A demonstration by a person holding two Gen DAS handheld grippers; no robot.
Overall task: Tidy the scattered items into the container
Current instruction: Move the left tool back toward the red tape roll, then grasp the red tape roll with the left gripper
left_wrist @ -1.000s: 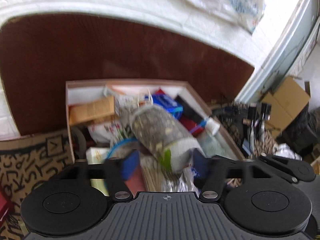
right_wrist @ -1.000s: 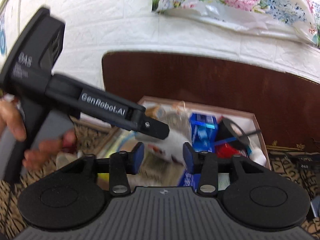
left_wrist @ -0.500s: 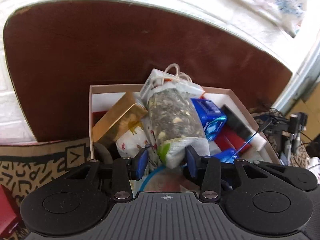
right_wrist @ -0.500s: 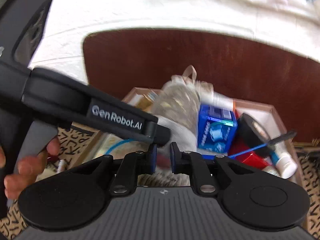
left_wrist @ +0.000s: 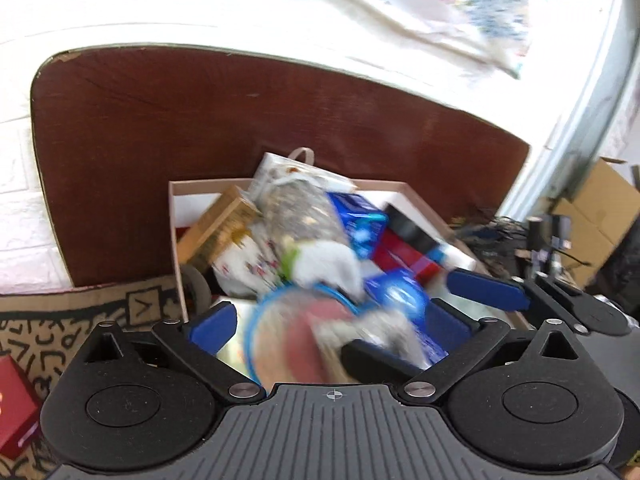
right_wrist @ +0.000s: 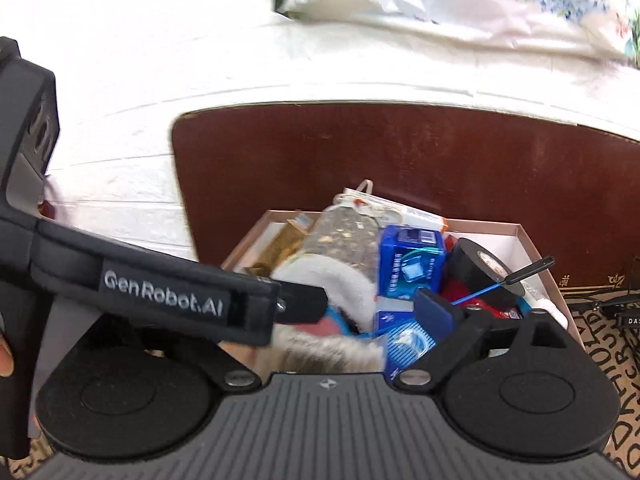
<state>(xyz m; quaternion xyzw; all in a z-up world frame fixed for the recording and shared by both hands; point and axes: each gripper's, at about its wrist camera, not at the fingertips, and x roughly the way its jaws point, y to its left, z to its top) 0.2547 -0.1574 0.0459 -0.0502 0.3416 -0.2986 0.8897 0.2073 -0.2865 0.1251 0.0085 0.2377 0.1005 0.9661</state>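
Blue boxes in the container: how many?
2. The far blue box stands between the speckled pouch and the black tape roll. The near blue box lies in front of it, closer to the camera. Clutter in the container may hide more.

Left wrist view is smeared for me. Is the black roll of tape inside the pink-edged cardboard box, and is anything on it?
Observer: Yes. The black roll of tape sits in the pink-edged cardboard box, and a thin blue stick with a black tip lies across it.
Operator: Is the right gripper holding anything?
Observer: No. The right gripper is open. Its one visible blue pad is spread far to the side.
Operator: Why only one pad?
Observer: The body of the left gripper, lettered GenRobot.AI, crosses the right wrist view and hides the other.
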